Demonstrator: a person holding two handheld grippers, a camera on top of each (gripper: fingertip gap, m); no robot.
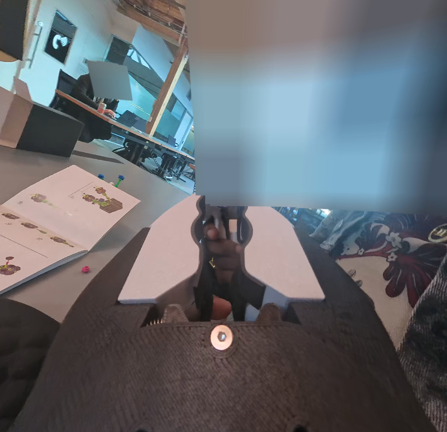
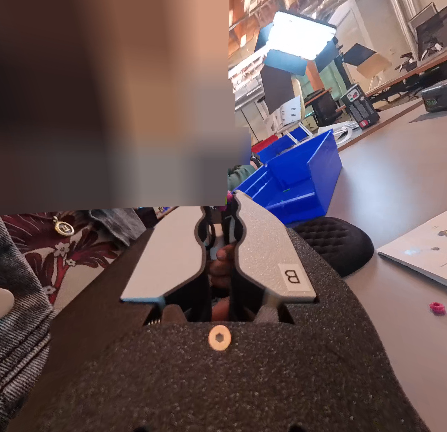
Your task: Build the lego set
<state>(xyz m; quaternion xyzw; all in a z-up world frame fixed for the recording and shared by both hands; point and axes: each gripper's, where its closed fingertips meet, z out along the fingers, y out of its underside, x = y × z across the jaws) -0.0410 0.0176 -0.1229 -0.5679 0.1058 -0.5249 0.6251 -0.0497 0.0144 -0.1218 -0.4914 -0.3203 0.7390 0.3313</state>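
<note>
Both grippers are held up off the grey table, facing each other in front of a person's patterned shirt [image 1: 399,263]. My left gripper [image 1: 223,202] has its fingers close together; a blur patch hides the tips. My right gripper [image 2: 222,200] is nearly shut, and a small purple lego piece [image 2: 228,199] shows at its tip beside the blur patch. Through each gap I see the opposite hand [image 1: 222,248]. An open instruction booklet [image 1: 60,217] lies on the table, with a loose pink lego piece [image 1: 85,269] by it and two blue lego flowers on green stems [image 1: 120,180] behind it.
A blue plastic bin [image 2: 297,178] stands on the table [image 2: 387,190] past the right gripper, with a black padded cushion [image 2: 333,244] in front of it. The booklet [image 2: 420,251] and the pink piece [image 2: 437,308] lie at the right. A black box [image 1: 48,132] stands at the far left.
</note>
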